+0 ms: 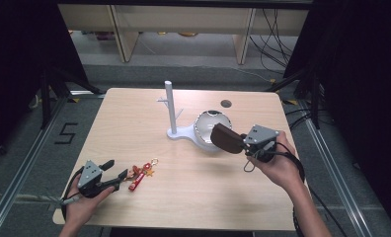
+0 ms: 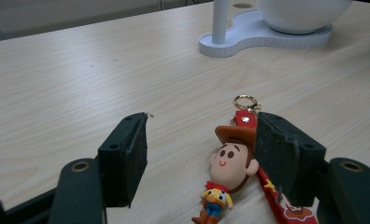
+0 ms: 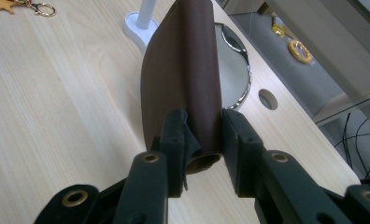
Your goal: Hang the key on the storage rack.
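Note:
A cowboy-figure keychain [image 1: 140, 175] with a red strap and gold ring lies flat on the wooden table [image 1: 134, 128] near its front left. My left gripper [image 1: 117, 169] rests low beside it, open. In the left gripper view the figure [image 2: 230, 163] lies between the spread jaws of the gripper [image 2: 202, 126], close to the right-hand one, and no pad presses on it. My right gripper [image 1: 243, 141] is held above the table's right side, shut on a brown leather pouch [image 1: 225, 138]. In the right gripper view the gripper [image 3: 204, 135] pinches the pouch's [image 3: 183, 70] rolled edge.
A white stand [image 1: 170, 111] with a post and small pegs rises at the table's middle back. On its base sits a white globe with a mirrored top [image 1: 206, 131], just beyond the pouch. A round cable hole [image 1: 226, 103] is at the back. Cables and shelving lie behind the table.

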A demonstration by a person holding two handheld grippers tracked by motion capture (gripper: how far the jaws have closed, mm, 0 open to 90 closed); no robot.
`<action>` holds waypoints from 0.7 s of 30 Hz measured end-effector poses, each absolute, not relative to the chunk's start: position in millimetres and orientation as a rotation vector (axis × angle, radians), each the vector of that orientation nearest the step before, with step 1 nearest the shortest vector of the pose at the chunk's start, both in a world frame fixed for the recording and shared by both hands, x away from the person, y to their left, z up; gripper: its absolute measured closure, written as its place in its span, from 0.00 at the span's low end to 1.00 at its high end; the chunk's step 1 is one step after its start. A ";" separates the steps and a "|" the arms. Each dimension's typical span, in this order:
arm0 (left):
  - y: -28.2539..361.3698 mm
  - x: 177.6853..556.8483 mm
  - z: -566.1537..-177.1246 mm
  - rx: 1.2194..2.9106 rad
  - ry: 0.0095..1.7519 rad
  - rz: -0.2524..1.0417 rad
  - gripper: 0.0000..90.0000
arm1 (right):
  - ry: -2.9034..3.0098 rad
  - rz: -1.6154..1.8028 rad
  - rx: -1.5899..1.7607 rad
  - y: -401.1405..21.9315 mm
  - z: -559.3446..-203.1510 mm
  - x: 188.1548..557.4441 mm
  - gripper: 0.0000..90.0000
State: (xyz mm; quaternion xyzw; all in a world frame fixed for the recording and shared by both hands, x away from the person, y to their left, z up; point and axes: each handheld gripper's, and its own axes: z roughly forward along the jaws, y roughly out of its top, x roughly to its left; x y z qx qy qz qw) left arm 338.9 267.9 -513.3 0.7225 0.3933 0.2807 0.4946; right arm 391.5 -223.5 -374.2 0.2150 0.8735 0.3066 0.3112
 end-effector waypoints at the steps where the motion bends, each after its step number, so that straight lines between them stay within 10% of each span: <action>1: 268.1 340.4 -513.9 1.747 0.934 0.678 0.38 | 2.303 0.809 0.560 -223.1 -373.6 392.6 0.80; 21: 269.2 338.6 -513.4 1.753 0.951 0.684 0.38 | 2.279 0.796 0.440 -203.8 -368.8 420.3 0.80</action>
